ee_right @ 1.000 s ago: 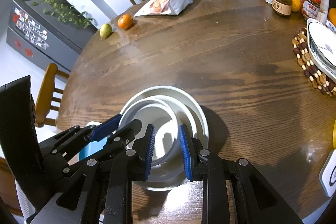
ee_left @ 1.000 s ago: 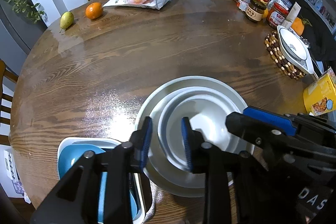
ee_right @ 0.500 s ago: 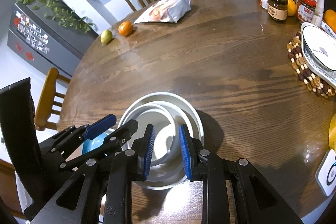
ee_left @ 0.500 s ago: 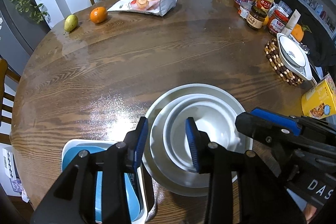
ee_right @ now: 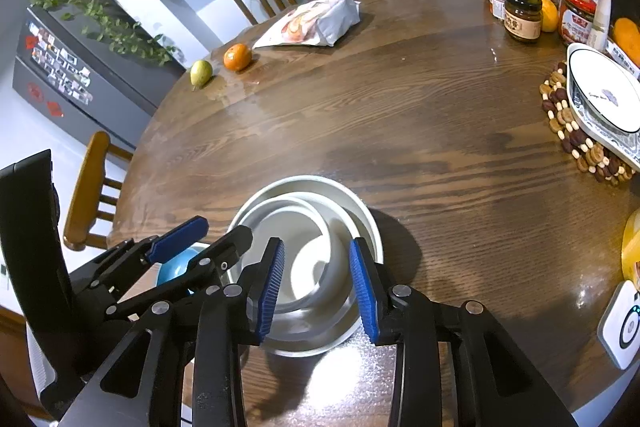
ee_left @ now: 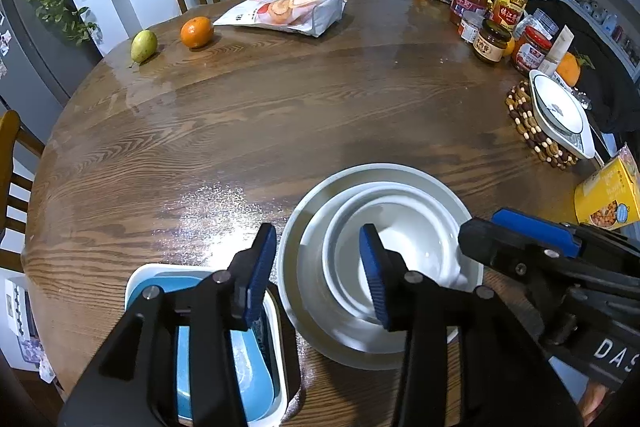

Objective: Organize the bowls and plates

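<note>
While your left gripper (ee_left: pixel 316 275) and right gripper (ee_right: pixel 316 287) tilt downward, jaws just opening and holding nothing, glossy round white bowls (ee_left: pixel 384 259) sit nested. They rest on the grained wooden desk (ee_left: pixel 260 115).

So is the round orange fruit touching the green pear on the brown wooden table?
Apart. In the left wrist view, bare wood shows plainly between the orange fruit and the green pear; the right wrist view shows the same gap.

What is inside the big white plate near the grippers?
Inside the big white plate sit two nested white bowls: a wider bowl holding a smaller bowl, which looks empty. The plate's floor beneath them is covered, so anything there cannot be seen.
</note>
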`<state>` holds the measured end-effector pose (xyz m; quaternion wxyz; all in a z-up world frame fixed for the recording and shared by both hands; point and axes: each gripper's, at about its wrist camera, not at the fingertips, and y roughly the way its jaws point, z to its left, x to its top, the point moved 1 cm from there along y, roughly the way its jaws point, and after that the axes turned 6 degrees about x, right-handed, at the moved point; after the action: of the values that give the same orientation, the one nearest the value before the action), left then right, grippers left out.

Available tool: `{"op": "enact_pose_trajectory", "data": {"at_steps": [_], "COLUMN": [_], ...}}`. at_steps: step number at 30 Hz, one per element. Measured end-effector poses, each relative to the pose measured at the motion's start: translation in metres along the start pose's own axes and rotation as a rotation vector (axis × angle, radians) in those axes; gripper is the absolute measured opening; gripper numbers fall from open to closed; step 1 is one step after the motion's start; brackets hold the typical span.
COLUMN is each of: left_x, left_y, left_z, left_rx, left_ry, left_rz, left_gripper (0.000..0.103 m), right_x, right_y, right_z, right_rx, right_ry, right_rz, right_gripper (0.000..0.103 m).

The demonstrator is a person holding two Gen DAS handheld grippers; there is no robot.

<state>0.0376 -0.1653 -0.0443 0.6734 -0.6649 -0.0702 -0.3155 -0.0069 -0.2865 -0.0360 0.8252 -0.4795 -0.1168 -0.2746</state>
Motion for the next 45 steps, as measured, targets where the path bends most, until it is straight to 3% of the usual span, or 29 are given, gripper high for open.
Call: {"op": "enact_pose_trajectory", "data": {"at_steps": [2, 33, 39, 41, 42, 43, 45], "left_x": [0.000, -0.005, -0.007, -0.006, -0.005, -0.005, -0.003], "left_y": [-0.001, -0.009, -0.011, -0.012, -0.011, -0.012, -0.012], "left_z": [0.002, 0.018, 0.025, 0.029, 0.030, 0.033, 0.040], "left_rx": [0.003, 0.017, 0.022, 0.026, 0.028, 0.034, 0.047], "left_ry": [-0.006, -0.012, -0.012, -0.009, -0.010, -0.010, -0.007], "left_rz": [-0.004, -0.004, -0.004, -0.005, -0.005, -0.005, -0.003], "left_gripper": [0.053, 0.056, 0.070, 0.070, 0.070, 0.070, 0.071], "right_x": [0.000, -0.006, -0.010, -0.009, -0.010, -0.010, -0.012], "right_y": [-0.002, -0.012, -0.013, -0.014, -0.014, -0.016, -0.019], "right_z": [0.000, -0.005, -0.007, -0.009, -0.010, -0.010, -0.011], "right_rx": [0.001, -0.024, -0.032, -0.040, -0.045, -0.051, -0.065], "right_ry": [0.002, 0.002, 0.010, 0.015, 0.018, 0.020, 0.020], "right_rz": [-0.007, 0.002, 0.004, 0.003, 0.001, -0.006, -0.021], "right_gripper": [0.040, 0.041, 0.041, 0.048, 0.061, 0.068, 0.069]}}
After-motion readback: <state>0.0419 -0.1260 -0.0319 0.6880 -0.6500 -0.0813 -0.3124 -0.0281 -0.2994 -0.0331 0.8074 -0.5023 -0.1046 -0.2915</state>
